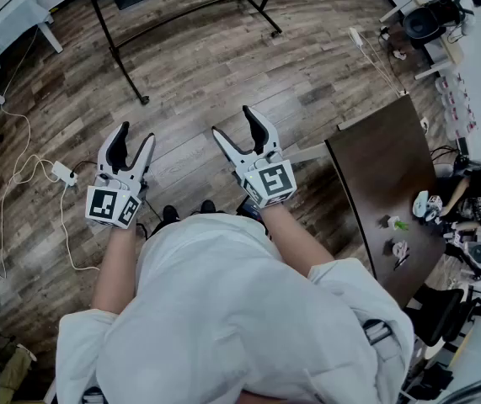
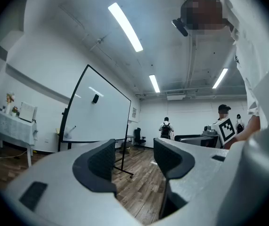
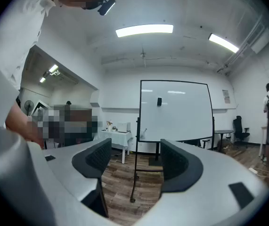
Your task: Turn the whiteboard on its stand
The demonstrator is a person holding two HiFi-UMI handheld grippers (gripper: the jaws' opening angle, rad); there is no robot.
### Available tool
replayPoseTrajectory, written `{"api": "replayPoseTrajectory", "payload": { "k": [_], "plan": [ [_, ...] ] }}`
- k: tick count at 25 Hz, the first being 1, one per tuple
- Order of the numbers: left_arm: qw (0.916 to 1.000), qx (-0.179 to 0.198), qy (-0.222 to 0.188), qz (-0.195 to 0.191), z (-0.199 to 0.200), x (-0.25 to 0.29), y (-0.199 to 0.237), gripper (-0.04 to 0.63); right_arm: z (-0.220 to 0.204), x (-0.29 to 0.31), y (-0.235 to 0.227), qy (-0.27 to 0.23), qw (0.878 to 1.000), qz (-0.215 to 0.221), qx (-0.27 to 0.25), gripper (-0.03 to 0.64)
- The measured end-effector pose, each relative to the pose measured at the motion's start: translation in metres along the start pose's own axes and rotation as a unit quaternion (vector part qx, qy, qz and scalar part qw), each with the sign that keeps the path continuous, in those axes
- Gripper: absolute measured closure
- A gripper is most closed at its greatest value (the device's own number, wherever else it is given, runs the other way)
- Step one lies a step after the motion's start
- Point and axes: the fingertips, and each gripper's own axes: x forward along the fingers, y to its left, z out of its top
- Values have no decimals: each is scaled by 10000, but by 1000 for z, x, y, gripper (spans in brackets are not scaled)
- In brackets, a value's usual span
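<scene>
Nearest, the person's two forearms reach out over the wood floor (image 1: 206, 66), each hand holding a tool level. The left tool (image 1: 136, 137) has its jaws well apart with only floor showing between them, and it has hold of nothing. The right tool (image 1: 236, 124) has its jaws spread wider and is likewise empty. Just left of the left tool, a white cable (image 1: 21, 171) with a plug block trails across the floor. To the right of the right tool stands a dark worktop (image 1: 383, 175) that carries a few small things near its right edge, too small to tell. Farther off, well apart from both tools, the whiteboard (image 3: 174, 109) stands upright on its black stand (image 1: 118, 53), whose feet rest on the floor ahead of the person. To the left of the stand is a white table (image 2: 12, 126) against the wall, with small things on top. At the far end of the room are people (image 2: 166, 128) and a chair.
</scene>
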Motion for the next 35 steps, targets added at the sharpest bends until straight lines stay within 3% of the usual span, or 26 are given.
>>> {"api": "replayPoseTrajectory", "payload": {
  "k": [5,17,35],
  "plan": [
    [9997,255,-56,32,19,-9,3,354,5,-1,2,-23,9998,-183,26,296],
    [9999,-159,20,-7,0,-27,4,356,-2,-37,-14,-118,9991,-334,229,295],
    [9997,-194,127,-12,-9,-26,5,356,-21,-48,-17,79,9975,-548,435,324]
  ]
}}
